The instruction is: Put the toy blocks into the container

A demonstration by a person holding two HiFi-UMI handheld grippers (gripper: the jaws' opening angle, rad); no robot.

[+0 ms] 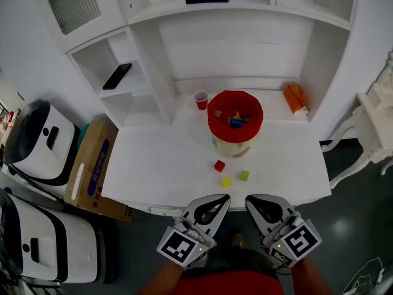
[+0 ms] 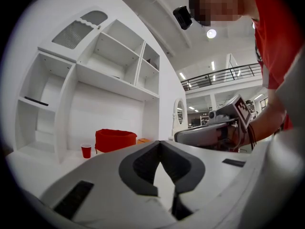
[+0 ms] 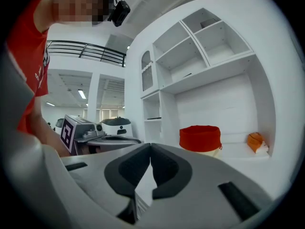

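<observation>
**Desk:** How do the two grippers stand?

**Photographer:** The left gripper (image 1: 223, 199) has its jaws pressed together on nothing. The right gripper (image 1: 250, 200) also has its tips meeting, and it too is empty. Both hover side by side off the near edge of the white desk (image 1: 153, 165), touching no block.

**Desk:** Where are the toy blocks, and how many?

**Photographer:** Three lie loose on the desk, just in front of the red-lined container (image 1: 235, 123): one red block (image 1: 219, 165), one yellow block (image 1: 226, 181) and one green block (image 1: 244, 175). More sit inside the container, but their number cannot be counted.

**Desk:** Any writing?

**Photographer:** None that can be read. The cardboard box (image 1: 92, 165) carries a blue label whose print is too small. One red cup (image 1: 201, 99) stands left of the container.
</observation>
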